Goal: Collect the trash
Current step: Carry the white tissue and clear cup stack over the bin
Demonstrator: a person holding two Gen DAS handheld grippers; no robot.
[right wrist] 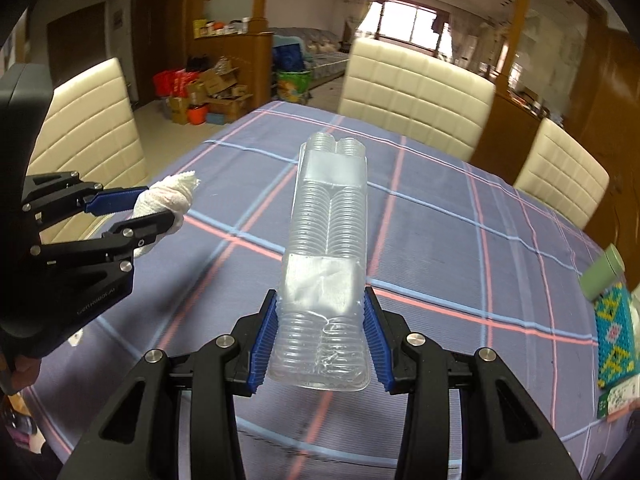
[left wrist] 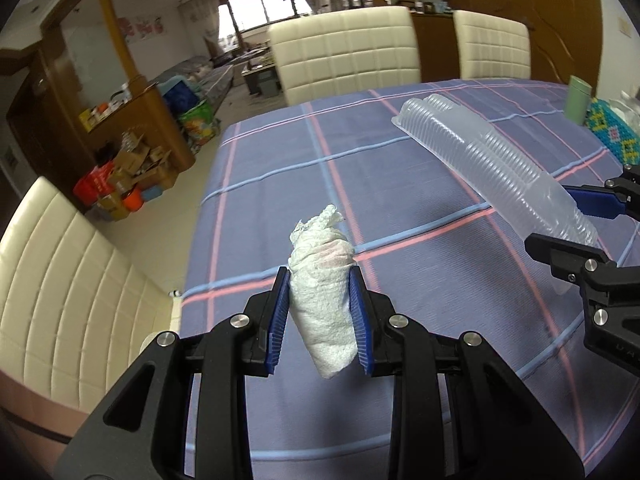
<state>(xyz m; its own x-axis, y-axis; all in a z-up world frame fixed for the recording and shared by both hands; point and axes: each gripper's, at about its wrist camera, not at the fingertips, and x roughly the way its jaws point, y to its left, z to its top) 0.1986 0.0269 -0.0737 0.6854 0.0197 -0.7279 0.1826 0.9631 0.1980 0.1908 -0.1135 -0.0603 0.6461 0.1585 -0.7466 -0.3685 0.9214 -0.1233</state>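
Note:
My left gripper is shut on a crumpled white paper towel and holds it above the table. It also shows at the left of the right wrist view, with the towel between its fingers. My right gripper is shut on a long clear ribbed plastic tray, held above the table and pointing away. In the left wrist view the tray stretches across the right side, with the right gripper at its near end.
The table has a blue-and-pink plaid cloth. A green cylinder and a beaded box sit at its right edge. Cream chairs stand around it. Boxes and bags lie on the floor beyond.

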